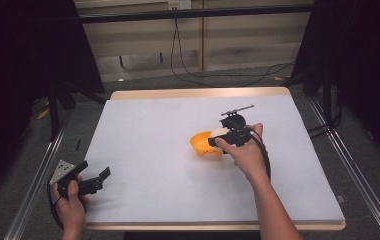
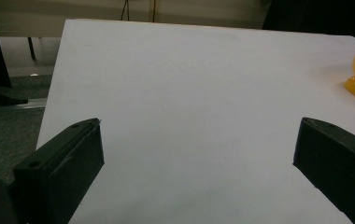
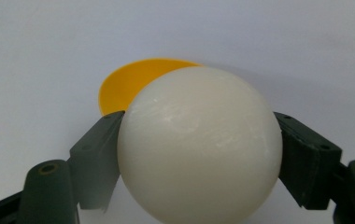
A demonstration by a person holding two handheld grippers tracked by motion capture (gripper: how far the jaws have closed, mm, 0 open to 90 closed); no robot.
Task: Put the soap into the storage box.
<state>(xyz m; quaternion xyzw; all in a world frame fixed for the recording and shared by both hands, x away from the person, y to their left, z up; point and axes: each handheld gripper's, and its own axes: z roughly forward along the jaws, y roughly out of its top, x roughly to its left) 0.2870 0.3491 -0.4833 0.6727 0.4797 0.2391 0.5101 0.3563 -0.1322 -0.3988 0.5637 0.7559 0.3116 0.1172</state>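
Egg-like white ball (image 3: 200, 144) sits clamped between the two jaws of the right gripper (image 1: 226, 134), one jaw pressing on each side. The orange cup (image 1: 203, 144) lies directly beyond and below the ball, its open mouth partly hidden behind it, so the ball seems to hang just over the cup, a little toward the person's side. The next move probably turns on this small offset. The left gripper (image 1: 94, 178) rests far away at the near left corner of the table (image 1: 148, 125), jaws spread wide and empty.
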